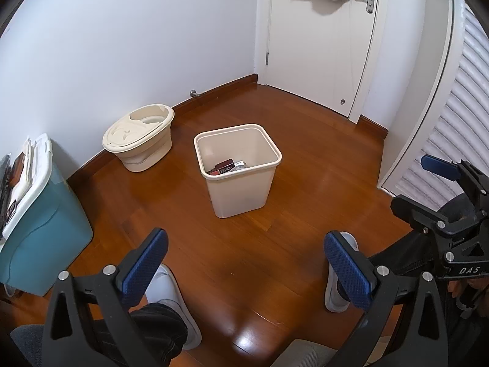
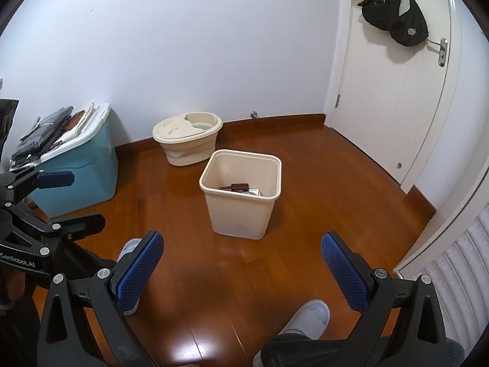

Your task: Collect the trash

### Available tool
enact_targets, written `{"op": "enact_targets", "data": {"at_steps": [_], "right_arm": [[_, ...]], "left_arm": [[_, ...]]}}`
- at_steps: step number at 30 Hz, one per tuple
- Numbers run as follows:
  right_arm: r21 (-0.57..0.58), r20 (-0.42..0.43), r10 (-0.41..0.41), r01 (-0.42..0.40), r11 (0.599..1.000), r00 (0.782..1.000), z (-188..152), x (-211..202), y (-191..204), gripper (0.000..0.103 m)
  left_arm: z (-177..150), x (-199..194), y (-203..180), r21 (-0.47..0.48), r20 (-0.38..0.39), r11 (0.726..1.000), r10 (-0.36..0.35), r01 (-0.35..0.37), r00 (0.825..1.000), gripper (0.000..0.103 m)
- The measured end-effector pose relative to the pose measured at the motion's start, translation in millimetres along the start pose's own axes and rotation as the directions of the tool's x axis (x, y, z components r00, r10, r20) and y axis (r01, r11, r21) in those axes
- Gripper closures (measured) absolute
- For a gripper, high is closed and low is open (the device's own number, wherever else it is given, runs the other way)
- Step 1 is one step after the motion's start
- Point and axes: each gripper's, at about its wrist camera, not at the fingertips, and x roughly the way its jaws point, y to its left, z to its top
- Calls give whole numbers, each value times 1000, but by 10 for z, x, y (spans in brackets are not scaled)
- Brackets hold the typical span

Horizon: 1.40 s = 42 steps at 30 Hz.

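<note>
Both tongs spread and empty above the bare floor, trash already in the bin.

Nearest, the left gripper (image 1: 246, 270) and right gripper (image 2: 242, 270) hang wide apart over 2 slippered feet; beyond, the cream bin (image 1: 241, 180) holds small boxes (image 1: 227, 166). Risk: a low, hurried reach could knock the light bin over and spill them toward the lidded tub (image 1: 139, 137).

Both cameras sit up high, each looking forward and down past its own spread blue fingers. Both see the same bin (image 1: 241, 180) (image 2: 241, 195) on the floor, out ahead of the fingers. Each sees the other gripper at its side.
</note>
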Motion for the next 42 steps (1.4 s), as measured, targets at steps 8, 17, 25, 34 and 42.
{"op": "enact_targets", "data": {"at_steps": [8,17,25,34,42], "right_arm": [[-6,-3,7,-7,1000,1000,-9,26,3,0],[-11,-5,15,-15,1000,1000,-13,51,0,0],[-12,-6,13,-13,1000,1000,-16,53,20,0],[-15,-7,13,-13,1000,1000,-23,55,31,0],[-18,-7,16,-16,1000,1000,-22,59,23,0]], "left_arm": [[-10,3,-11,8,0,1000,9,-9,1000,0],[-10,0,1,-4,-3,1000,10,-10,1000,0],[-8,4,4,-5,-3,1000,8,-8,1000,0],[-11,8,10,-9,-4,1000,10,-10,1000,0],[-14,13,8,-8,-1,1000,13,-13,1000,0]]}}
